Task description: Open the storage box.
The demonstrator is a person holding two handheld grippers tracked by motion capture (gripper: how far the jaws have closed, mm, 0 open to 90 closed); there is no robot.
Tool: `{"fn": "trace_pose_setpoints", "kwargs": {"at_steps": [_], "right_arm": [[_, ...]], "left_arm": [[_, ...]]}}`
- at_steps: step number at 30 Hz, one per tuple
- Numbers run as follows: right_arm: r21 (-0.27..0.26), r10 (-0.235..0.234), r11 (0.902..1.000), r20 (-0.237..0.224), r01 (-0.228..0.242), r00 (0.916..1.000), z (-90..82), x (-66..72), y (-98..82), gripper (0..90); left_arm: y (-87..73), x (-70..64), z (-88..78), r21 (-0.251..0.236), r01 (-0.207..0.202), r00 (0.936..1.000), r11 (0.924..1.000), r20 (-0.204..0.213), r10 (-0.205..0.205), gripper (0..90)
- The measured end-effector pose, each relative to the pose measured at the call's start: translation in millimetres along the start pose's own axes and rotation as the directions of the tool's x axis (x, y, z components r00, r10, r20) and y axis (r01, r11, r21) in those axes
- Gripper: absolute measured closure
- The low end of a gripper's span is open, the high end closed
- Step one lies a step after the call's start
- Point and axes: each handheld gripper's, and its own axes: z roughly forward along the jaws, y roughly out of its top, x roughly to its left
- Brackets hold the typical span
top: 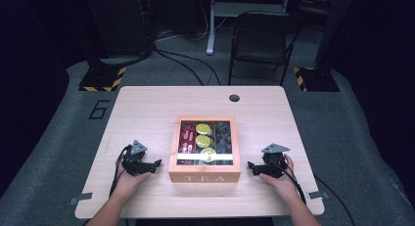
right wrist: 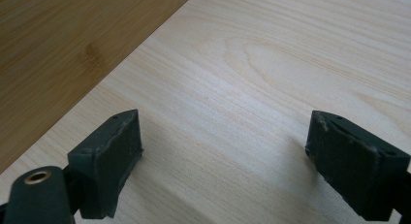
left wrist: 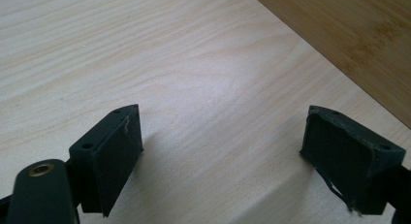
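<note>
Tea box (top: 204, 174) sits mid-worktop (top: 142, 108), lid shut, btwn both tools. Left tool (top: 155, 163) and right tool (top: 250, 166) rest either side, jaws apart, empty, aimed inward, likely ready to grip its walls.
</note>
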Motion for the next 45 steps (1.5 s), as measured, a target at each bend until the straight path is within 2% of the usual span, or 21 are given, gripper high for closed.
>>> {"fn": "trace_pose_setpoints", "kwargs": {"at_steps": [5, 22, 28, 31, 33, 34, 39, 41, 45], "right_arm": [[0.000, 0.007, 1.0000, 0.009, -0.007, 0.9999, 0.0, 0.9, -0.1, 11.5], [-0.014, 0.021, 0.9997, 0.015, -0.020, 0.9997, -0.7, 2.7, -1.1, 13.6], [0.008, 0.017, 0.9998, 0.011, -0.017, 0.9998, -3.3, 3.0, 0.6, 19.4], [0.021, 0.042, 0.9989, 0.016, -0.042, 0.9990, -6.0, 4.4, 1.7, 25.3], [0.022, 0.025, 0.9994, 0.016, -0.025, 0.9996, -5.9, 3.3, 2.3, 26.4], [0.044, 0.028, 0.9986, 0.015, -0.029, 0.9995, -7.9, 3.5, 3.6, 28.8], [0.056, 0.046, 0.9973, 0.001, -0.046, 0.9989, -13.5, 5.8, 5.0, 30.0], [0.046, 0.032, 0.9984, -0.006, -0.032, 0.9995, -15.9, 5.2, 5.3, 30.0], [0.037, 0.012, 0.9992, -0.017, -0.012, 0.9998, -22.3, 9.7, 8.0, 30.7]], "left_arm": [[0.9, -2.0, 1.1, 0.001, 0.021, 0.9998, 0.9998, -0.008, -0.021, 14.2], [1.5, -1.9, 1.7, -0.002, 0.023, 0.9997, 0.9997, -0.009, -0.023, 14.6], [1.8, -2.3, 0.7, 0.000, 0.031, 0.9995, 0.9995, -0.009, -0.031, 15.9], [2.6, -2.8, -1.6, 0.005, 0.040, 0.9992, 0.9992, 0.001, -0.040, 19.2], [3.1, -2.8, -2.3, 0.013, 0.044, 0.9989, 0.9990, 0.014, -0.044, 19.3], [4.0, -4.0, -3.1, 0.014, 0.044, 0.9988, 0.9989, 0.023, -0.044, 19.8], [7.4, -8.2, -8.7, 0.010, 0.059, 0.9976, 0.9982, 0.035, -0.060, 23.1], [9.4, -11.8, -12.1, 0.008, 0.069, 0.9968, 0.9976, 0.041, -0.069, 24.7], [15.7, -21.0, -21.2, -0.008, 0.034, 0.9971, 0.9994, 0.068, -0.034, 28.1]]}}
